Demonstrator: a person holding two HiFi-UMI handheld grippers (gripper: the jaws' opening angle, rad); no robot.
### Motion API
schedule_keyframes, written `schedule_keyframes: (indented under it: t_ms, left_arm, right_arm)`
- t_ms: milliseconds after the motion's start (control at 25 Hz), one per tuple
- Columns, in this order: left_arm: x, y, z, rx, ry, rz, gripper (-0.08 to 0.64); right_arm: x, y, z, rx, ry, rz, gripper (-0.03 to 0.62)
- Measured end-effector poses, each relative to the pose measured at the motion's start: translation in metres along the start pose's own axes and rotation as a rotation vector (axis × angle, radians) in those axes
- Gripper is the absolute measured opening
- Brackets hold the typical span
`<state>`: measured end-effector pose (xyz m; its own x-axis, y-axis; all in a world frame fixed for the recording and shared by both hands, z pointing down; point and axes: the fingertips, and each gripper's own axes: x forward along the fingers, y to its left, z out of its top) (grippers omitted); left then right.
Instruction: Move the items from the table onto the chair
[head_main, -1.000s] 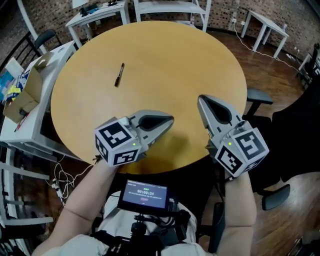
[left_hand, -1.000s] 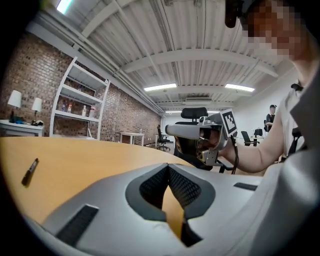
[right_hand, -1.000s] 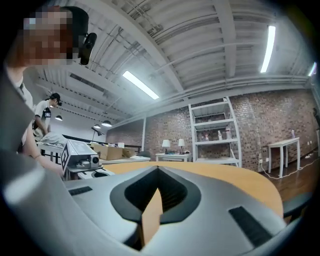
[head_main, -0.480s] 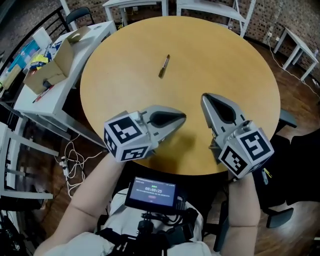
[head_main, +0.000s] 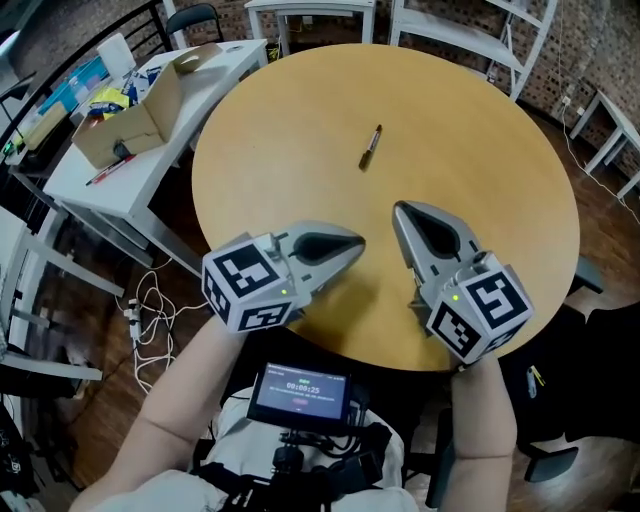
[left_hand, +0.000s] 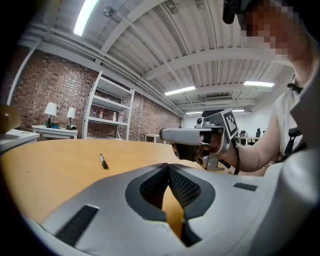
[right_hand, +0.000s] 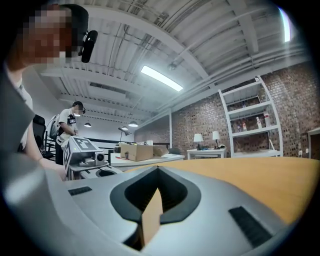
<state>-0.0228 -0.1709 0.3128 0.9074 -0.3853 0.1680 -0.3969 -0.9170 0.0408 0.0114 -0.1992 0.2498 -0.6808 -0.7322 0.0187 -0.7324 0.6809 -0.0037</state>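
Observation:
A black marker (head_main: 370, 148) lies alone on the round wooden table (head_main: 480, 170), toward its far side; it also shows as a small dark marker (left_hand: 103, 161) in the left gripper view. My left gripper (head_main: 355, 245) hovers over the table's near edge, shut and with nothing in it, its tips meeting (left_hand: 168, 169). My right gripper (head_main: 398, 212) hangs beside it to the right, also shut and not holding anything (right_hand: 157, 172). Both point toward the marker but stay well short of it. A black office chair (head_main: 585, 370) stands at the lower right, mostly cut off.
A white side table (head_main: 110, 190) at the left carries an open cardboard box (head_main: 130, 125) and loose papers. Cables (head_main: 150, 310) lie on the wooden floor beneath it. More white tables and shelving stand behind the round table. A small screen (head_main: 298, 390) sits at my chest.
The head view has swung: table and marker now sit further right in the picture and the white side table has come into view. Both grippers stay shut, side by side over the near edge.

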Motion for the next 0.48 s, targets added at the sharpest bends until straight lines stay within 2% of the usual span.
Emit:
schedule_keyframes:
  t_ms: [480]
  left_arm:
    - [-0.01, 0.008, -0.004, -0.002, 0.009, 0.017, 0.003]
  right_arm:
    - [0.019, 0.007, -0.008, -0.003, 0.022, 0.019, 0.008]
